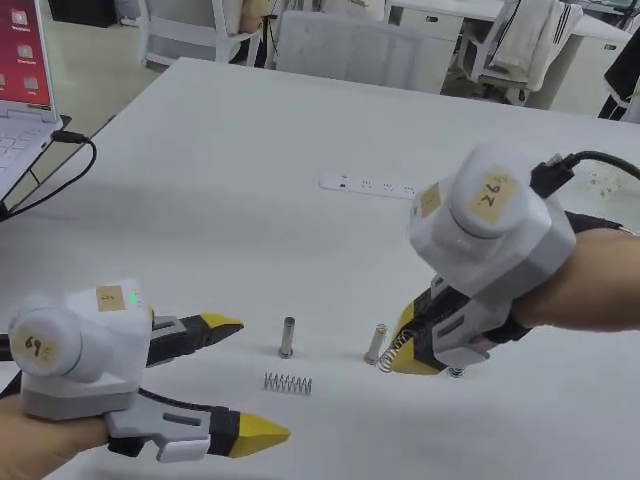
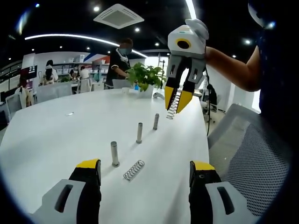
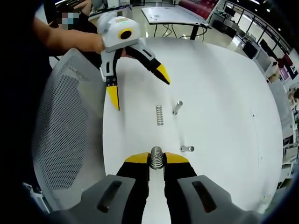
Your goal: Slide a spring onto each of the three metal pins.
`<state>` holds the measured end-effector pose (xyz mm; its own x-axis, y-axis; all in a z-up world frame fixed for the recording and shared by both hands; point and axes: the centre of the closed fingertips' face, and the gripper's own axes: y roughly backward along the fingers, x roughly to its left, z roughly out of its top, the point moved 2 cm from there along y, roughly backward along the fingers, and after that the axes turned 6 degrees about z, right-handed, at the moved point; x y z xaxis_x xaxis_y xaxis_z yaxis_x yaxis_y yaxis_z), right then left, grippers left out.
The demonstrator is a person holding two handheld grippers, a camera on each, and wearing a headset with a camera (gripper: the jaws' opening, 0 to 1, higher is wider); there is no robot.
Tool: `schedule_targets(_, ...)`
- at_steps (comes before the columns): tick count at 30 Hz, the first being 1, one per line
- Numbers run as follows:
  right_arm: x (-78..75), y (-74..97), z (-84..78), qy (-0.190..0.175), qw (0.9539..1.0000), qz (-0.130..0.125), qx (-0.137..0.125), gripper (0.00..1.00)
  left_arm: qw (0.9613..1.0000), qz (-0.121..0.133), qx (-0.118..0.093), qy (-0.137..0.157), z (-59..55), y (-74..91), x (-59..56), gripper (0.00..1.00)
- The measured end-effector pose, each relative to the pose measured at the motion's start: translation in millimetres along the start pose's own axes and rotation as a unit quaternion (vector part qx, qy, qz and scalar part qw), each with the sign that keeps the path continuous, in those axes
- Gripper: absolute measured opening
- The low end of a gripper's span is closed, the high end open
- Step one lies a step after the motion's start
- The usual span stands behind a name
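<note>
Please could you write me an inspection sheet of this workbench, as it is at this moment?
Surface: white table, mostly bare.
Job's things: three upright metal pins, the farthest looks coiled, perhaps already carrying a spring; loose steel spring lying beside them; second spring in the right gripper.
Clutter: white power strip.
Grippers: left gripper open, holding nothing; right gripper shut on the second spring, raised near the pins.
Cables: black cable beside the laptop.
Surroundings: grey mesh chair, other desks, people standing far off.

White table (image 1: 250, 130), mesh chair (image 2: 252, 154) beside — ceiling lights (image 2: 96, 8) overhead.
</note>
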<state>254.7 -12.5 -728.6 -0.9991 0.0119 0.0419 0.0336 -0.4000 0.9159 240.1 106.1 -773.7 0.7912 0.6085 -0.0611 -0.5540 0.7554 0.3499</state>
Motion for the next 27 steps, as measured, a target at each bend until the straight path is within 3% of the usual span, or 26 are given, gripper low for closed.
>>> schedule_targets(12,-20.0,13.7,-4.6,-0.007,0.9997,-0.021,0.003,0.09,1.0000,0.002,0.001,-0.002,0.6,-0.7,0.9,0.76)
schedule_targets(18,-34.1,11.8,-8.1,-0.008,0.9994,-0.029,0.018,0.09,1.0000,0.001,0.002,-0.002,0.0,-0.9,0.4,0.76)
schedule_targets(27,-46.2,5.8,-5.7,-0.006,0.9994,-0.020,0.028,0.09,1.0000,0.000,0.006,-0.002,-2.8,0.0,1.4,0.75)
